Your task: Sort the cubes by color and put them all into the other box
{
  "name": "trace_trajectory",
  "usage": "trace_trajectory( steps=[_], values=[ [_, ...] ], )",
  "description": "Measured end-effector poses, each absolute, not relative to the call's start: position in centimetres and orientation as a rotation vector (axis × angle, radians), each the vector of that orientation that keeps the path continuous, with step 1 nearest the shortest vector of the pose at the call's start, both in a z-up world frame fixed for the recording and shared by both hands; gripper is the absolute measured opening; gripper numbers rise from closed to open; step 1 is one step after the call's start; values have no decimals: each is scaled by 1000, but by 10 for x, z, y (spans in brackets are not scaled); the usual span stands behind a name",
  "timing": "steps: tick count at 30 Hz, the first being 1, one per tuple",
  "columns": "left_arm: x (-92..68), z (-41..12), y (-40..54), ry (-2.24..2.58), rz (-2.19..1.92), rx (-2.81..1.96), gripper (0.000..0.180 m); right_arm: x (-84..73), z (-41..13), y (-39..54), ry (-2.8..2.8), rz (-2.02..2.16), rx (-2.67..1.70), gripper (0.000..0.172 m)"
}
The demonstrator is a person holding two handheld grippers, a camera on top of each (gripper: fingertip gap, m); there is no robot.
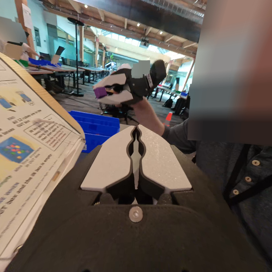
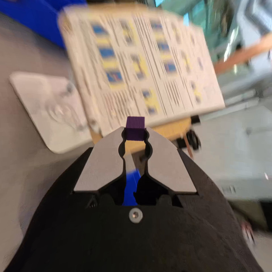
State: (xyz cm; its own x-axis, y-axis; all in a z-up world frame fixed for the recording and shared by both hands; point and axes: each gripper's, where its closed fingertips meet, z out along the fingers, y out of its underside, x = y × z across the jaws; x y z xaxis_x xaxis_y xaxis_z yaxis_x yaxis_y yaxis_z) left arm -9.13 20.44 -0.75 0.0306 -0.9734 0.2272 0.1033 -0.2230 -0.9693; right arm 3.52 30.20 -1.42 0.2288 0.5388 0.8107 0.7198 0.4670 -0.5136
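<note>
Closest to me, the left gripper (image 1: 136,129) is pinched fully together on nothing, its pale fingers (image 1: 117,154) meeting at the tips. Just past it the right gripper (image 2: 135,129), raised in the person's hand (image 1: 141,111), has its pads pressed on either side of a purple cube (image 2: 135,129), which pokes out beyond the tips. To me this looks like the carrying step: a cube lifted and in transit. The next move, I'd judge, calls for bringing it over the receiving box and lowering it among its own colour before letting go. Beyond the grippers a blue bin (image 1: 94,129) sits on the table beside a leaning instruction board (image 1: 33,132); its contents are hidden from here.
</note>
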Motion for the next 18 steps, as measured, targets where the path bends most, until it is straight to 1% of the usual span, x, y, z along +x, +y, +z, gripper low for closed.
trace_trajectory(
  steps=[1,3,5,7,8,11,13,18],
  values=[
    [-93,-8,207,997,-1340,-1331,0,68,-14,322,-1377,-261,-1288,23],
    [-95,-11,210,1015,-1250,-1350,0,133,-42,347,-1352,-304,-1625,24],
    [-94,-14,208,1051,-1220,-1366,0,191,-64,365,-1252,-373,-1859,23],
    [-95,-15,210,1055,-1182,-1372,0,229,-102,365,-1222,-293,-2123,23],
    [-95,-16,210,1062,-1168,-1376,0,248,-119,366,-1227,-344,-2219,23],
    [-95,-17,210,1069,-1170,-1380,0,277,-174,352,-1269,-296,-2523,23],
    [-95,-18,210,1071,-1173,-1384,0,294,-198,350,-1270,-339,-2652,23],
    [-97,-18,211,1071,-1163,-1386,0,302,-228,360,-1301,-370,-2726,23]
  ],
)
